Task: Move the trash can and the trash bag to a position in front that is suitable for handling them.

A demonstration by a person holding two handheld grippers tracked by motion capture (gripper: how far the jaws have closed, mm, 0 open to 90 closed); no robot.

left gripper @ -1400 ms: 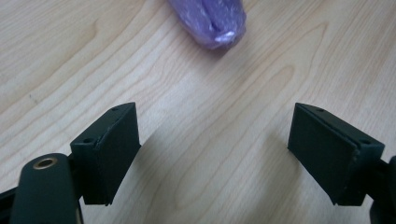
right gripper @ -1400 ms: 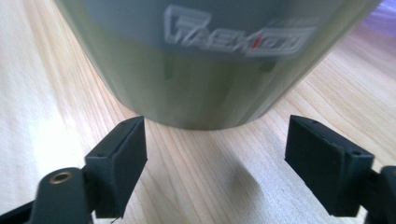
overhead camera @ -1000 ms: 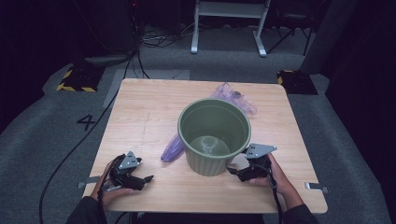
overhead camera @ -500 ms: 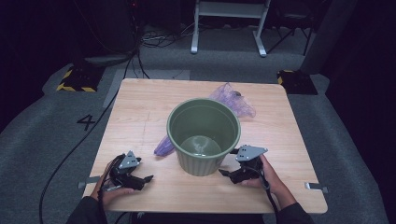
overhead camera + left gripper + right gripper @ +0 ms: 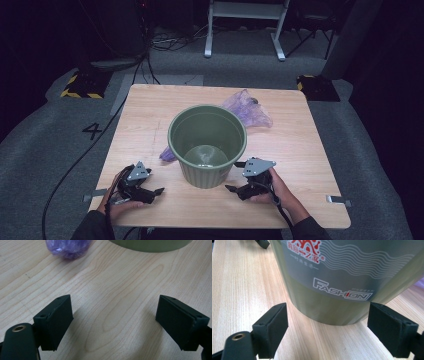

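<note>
A green plastic bin [image 5: 207,145] stands upright and empty in the middle of the wooden table [image 5: 300,150]. A crumpled purple bag [image 5: 247,110] lies behind it, and one end pokes out at its left [image 5: 167,154]. My right gripper [image 5: 233,176] is at the bin's lower right side. In the right gripper view it [image 5: 327,327] stands open, and the bin's printed wall [image 5: 342,277] sits just beyond the jaw tips. My left gripper [image 5: 154,184] rests near the front left edge, open over bare wood [image 5: 113,322], with the bag's end [image 5: 68,247] and the bin's base [image 5: 150,245] ahead.
A metal bracket [image 5: 337,200] sticks out at the table's front right edge, another [image 5: 95,195] at the front left. Bare wood spreads to the right of the bin and at the back left. Cables and a stand sit on the floor beyond.
The bin has slid to the left across the table, and my right gripper has moved left with it at its side. The left gripper has stayed put.
</note>
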